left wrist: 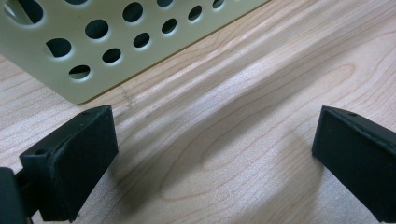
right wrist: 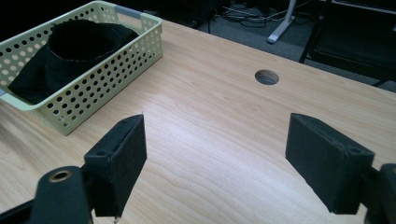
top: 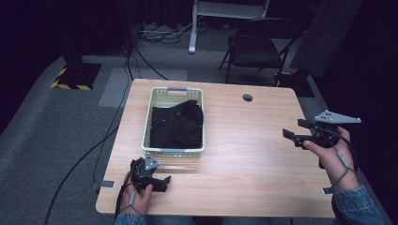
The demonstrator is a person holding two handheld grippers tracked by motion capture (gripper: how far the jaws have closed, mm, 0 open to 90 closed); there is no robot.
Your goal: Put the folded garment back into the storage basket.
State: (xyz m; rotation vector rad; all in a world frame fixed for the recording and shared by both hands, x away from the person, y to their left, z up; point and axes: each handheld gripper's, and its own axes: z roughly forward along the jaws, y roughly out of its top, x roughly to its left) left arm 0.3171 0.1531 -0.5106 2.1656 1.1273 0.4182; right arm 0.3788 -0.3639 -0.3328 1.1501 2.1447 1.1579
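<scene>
On the table [top: 244, 154], left of centre, sits the pale green basket [top: 174, 93] with the black garment [top: 178, 124] folded inside, filling most of it. My left gripper [top: 162, 183] rests low just off the basket's near corner, jaws wide apart, nothing between them. My right gripper [top: 293, 133] hangs over the table's right edge, well apart from the basket, jaws also spread and empty. I read the step as reaching for the garment. I'd bring the right in over the rim, not through the wall, bite a raised fold near the top, and keep the left beside the basket to steady it.
</scene>
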